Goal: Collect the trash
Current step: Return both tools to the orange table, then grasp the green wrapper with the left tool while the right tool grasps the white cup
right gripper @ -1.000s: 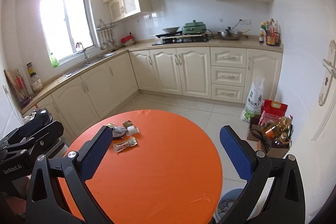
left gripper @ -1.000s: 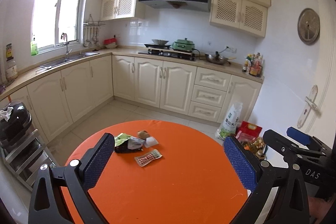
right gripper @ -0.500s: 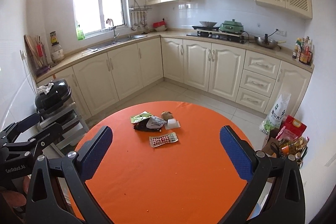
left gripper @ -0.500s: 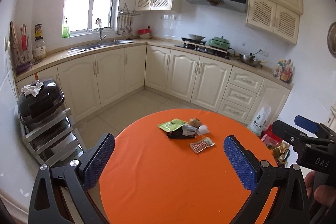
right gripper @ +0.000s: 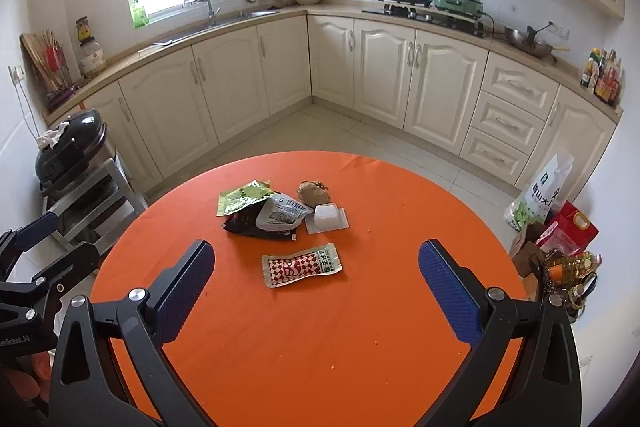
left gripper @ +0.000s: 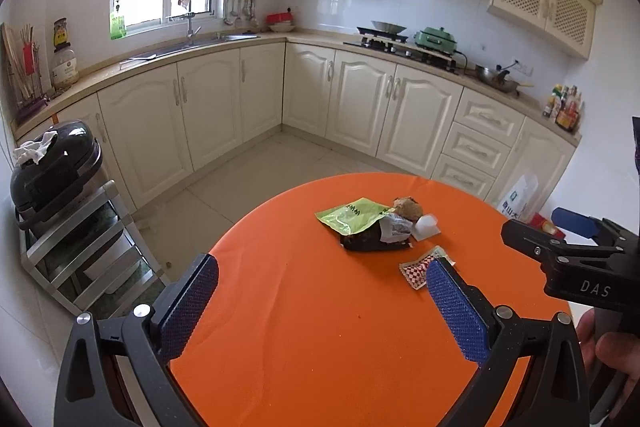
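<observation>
On the orange counter (right gripper: 320,327), trash now sits closer than a second ago: red-checked sachet (right gripper: 303,264) nearest the right claw (right gripper: 316,283), wrapper pile (right gripper: 266,213) behind. Left claw (left gripper: 320,299) and right gape wide, empty. Approach under way; nothing collected.

Left claw (left gripper: 320,303) agape; right claw (right gripper: 316,287) agape, both empty

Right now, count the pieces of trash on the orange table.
6: checkered sauce packet nearest; white tray behind it; brown lump farthest; green wrapper, clear labelled wrapper and black wrapper overlapping leftward. More may hide underneath.
</observation>
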### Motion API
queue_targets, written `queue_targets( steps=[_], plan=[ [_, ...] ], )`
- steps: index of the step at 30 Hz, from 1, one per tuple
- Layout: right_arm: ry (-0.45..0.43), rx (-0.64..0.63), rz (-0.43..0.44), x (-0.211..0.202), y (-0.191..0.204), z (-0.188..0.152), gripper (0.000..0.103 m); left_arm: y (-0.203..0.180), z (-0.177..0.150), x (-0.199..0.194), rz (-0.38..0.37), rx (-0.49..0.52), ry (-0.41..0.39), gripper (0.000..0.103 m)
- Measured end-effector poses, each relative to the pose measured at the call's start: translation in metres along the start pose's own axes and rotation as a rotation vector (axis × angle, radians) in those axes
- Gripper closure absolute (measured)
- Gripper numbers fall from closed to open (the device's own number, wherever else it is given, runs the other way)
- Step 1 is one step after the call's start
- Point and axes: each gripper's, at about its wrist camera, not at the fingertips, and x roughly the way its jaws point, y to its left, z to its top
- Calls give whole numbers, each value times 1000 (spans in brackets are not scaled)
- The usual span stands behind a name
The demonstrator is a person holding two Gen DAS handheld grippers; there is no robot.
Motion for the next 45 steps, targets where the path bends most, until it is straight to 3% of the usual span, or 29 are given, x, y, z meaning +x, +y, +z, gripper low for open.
queue_targets(
  steps=[7,15,20,31,33,37,39,45],
  plan=[
    [83,5,7,69,-17,10,0,-15,72,103,30,56,70,1],
    [176,6,0,136,-38,17,0,-32,118,208,90,270,139,1],
    [215,2,9,165,-42,14,4,-39,126,259,98,333,175,1],
    [234,-61,12,193,-34,13,31,-28,130,327,45,371,185,1],
    [224,-65,16,192,-34,14,36,-24,131,334,7,360,190,12],
    [213,-87,45,188,-27,12,64,-9,142,351,-78,290,224,41],
    [213,-79,50,187,-26,10,64,-2,150,358,-120,257,237,57],
    [204,-29,79,174,-38,7,64,22,172,375,-175,187,225,77]
  ],
)
